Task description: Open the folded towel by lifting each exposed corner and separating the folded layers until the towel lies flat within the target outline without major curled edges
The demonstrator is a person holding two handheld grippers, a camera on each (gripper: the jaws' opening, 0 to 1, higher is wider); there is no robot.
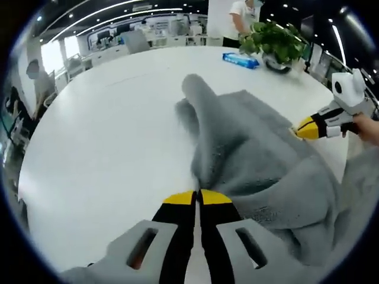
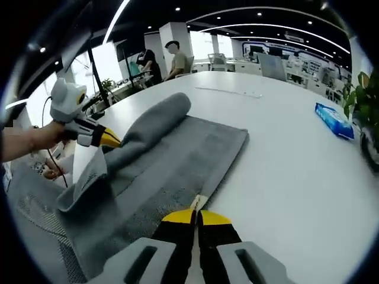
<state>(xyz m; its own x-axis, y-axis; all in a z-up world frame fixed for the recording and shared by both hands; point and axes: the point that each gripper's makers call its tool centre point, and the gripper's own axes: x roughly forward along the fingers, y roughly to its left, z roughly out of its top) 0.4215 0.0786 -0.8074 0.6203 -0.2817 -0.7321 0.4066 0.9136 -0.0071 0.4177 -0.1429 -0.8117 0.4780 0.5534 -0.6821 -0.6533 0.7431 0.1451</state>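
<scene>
Pinching the towel (image 1: 249, 148) between clenched yellow-tipped fingers (image 1: 179, 199), the left gripper (image 1: 197, 198) gripped a bunched fold of the grey cloth at its near edge. From that grip a raised ridge of towel ran away across the counter (image 1: 112, 130), ending in a rounded hump. The right gripper (image 2: 196, 214) was likewise clenched, its fingers (image 2: 216, 218) meeting on a thin corner of the towel's edge beside bare counter.

In the right gripper view the left gripper (image 2: 112, 141) came in from the left, held by a hand (image 2: 26, 142), its yellow tip pressed into the towel where a flap drooped beneath it. In the left gripper view the right gripper (image 1: 307, 127) sat at the towel's far right edge, its tip touching the cloth.

The towel lay partly unfolded on the white counter, one flat layer spread out and a thick rolled fold lying on top along its length. Beyond the towel a blue packet (image 1: 240, 60) lay near a potted plant (image 1: 273, 44). People (image 2: 176, 59) stood past the counter's far edge.
</scene>
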